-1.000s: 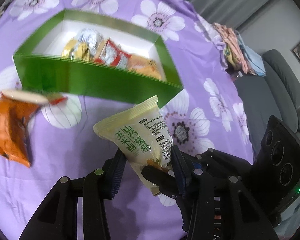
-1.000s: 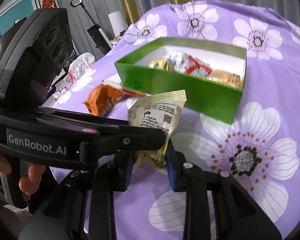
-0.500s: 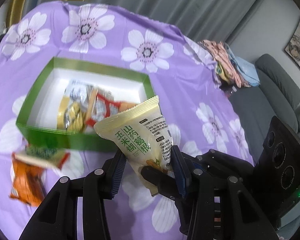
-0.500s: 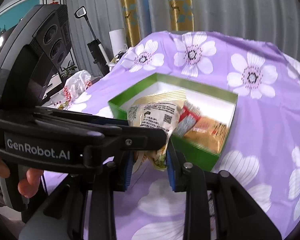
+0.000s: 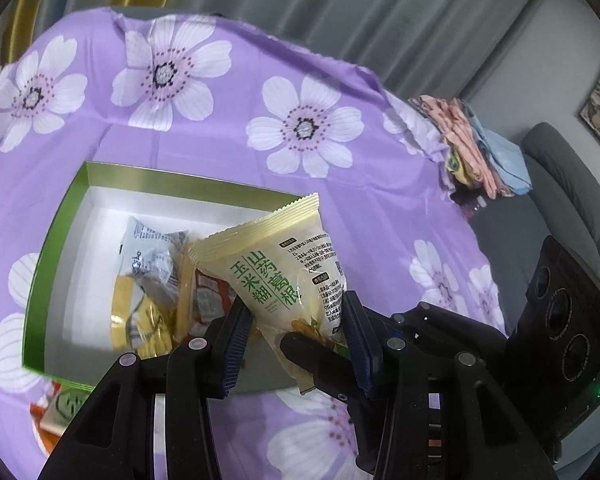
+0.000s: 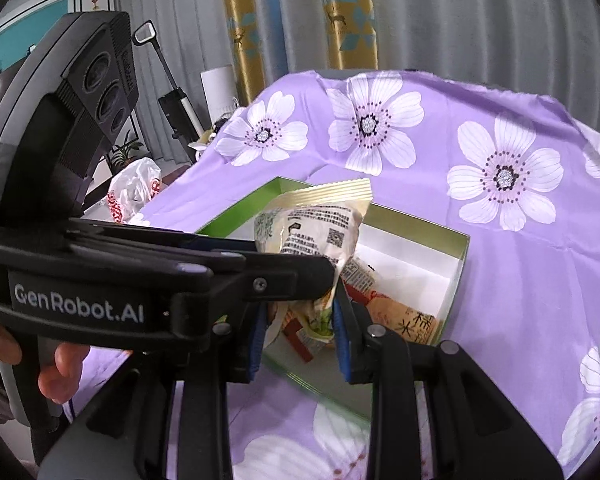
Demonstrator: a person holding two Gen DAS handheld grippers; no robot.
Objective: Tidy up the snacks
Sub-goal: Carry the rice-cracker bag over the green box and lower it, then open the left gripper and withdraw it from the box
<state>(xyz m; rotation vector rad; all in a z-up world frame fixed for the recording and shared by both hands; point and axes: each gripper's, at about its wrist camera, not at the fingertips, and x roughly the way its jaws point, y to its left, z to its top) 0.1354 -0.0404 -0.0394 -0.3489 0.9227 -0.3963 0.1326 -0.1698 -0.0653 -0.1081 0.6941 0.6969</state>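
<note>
A pale yellow snack packet with green lettering (image 5: 276, 264) hangs above the open green box (image 5: 56, 240). Both grippers close on its lower end: my left gripper (image 5: 296, 332) from the sides, my right gripper (image 6: 300, 316) crossing it, its finger (image 5: 320, 360) visible under the packet. The packet also shows in the right wrist view (image 6: 316, 228), above the box (image 6: 456, 280). The white-lined box holds several snack packets (image 5: 148, 280). An orange packet (image 5: 56, 412) lies on the cloth outside the box's near wall.
The table wears a purple cloth with white flowers (image 5: 300, 128). Folded clothes (image 5: 476, 148) and a grey sofa (image 5: 560, 184) stand to the right. Curtains, a white bag (image 6: 136, 188) and an upright vacuum (image 6: 172, 92) are beyond the table's far left.
Both grippers have carried the yellow packet up and forward, from in front of the box's near wall to above its inside. The orange packet has dropped behind, near the view's bottom edge.
</note>
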